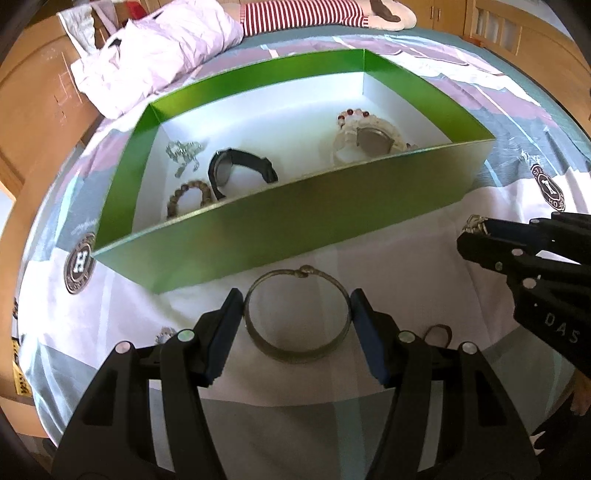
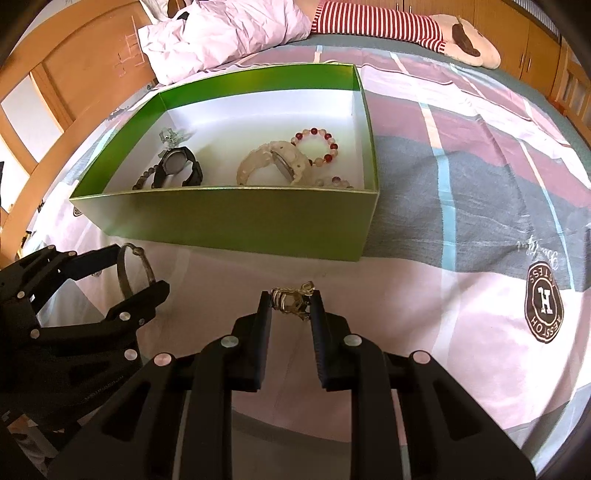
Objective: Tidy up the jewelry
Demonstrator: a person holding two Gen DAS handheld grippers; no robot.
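A green box (image 1: 295, 218) with a white inside stands on the bed, also in the right wrist view (image 2: 236, 221). In it lie a black watch (image 1: 236, 170), a brown bead bracelet (image 1: 188, 195), a silver piece (image 1: 183, 151), a pale watch (image 2: 275, 166) and a red-and-white bead bracelet (image 2: 316, 144). My left gripper (image 1: 297, 314) is shut on a metal bangle (image 1: 297, 349), held just in front of the box; the bangle also shows in the right wrist view (image 2: 135, 273). My right gripper (image 2: 291, 302) is shut on a small gold-silver jewelry piece (image 2: 291, 299), right of the left gripper.
The bed has a patchwork sheet (image 2: 461, 192) with round logo badges. A small dark ring (image 1: 437, 334) and a small silver piece (image 1: 164, 334) lie on the sheet near my left gripper. A white crumpled quilt (image 1: 155, 55) and a striped plush toy (image 2: 388, 26) lie beyond the box.
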